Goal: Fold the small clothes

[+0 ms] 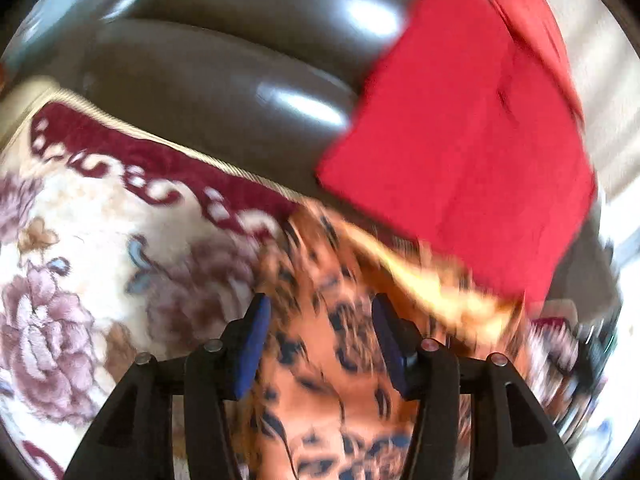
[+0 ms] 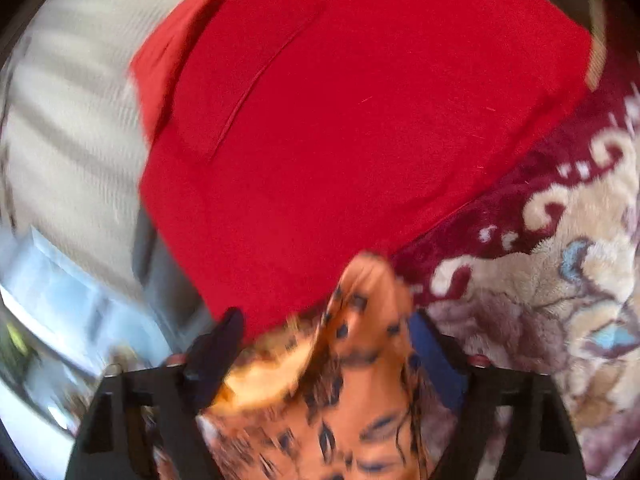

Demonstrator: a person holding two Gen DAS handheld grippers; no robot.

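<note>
Now both your grippers stand released. Leopard-print garment lies loose between the left gripper pads and likewise under the right gripper, on the floral blanket. Folded red cloth sits just beyond, nearer your right.

No readable text, label, brand, number or sign shows anywhere.
</note>
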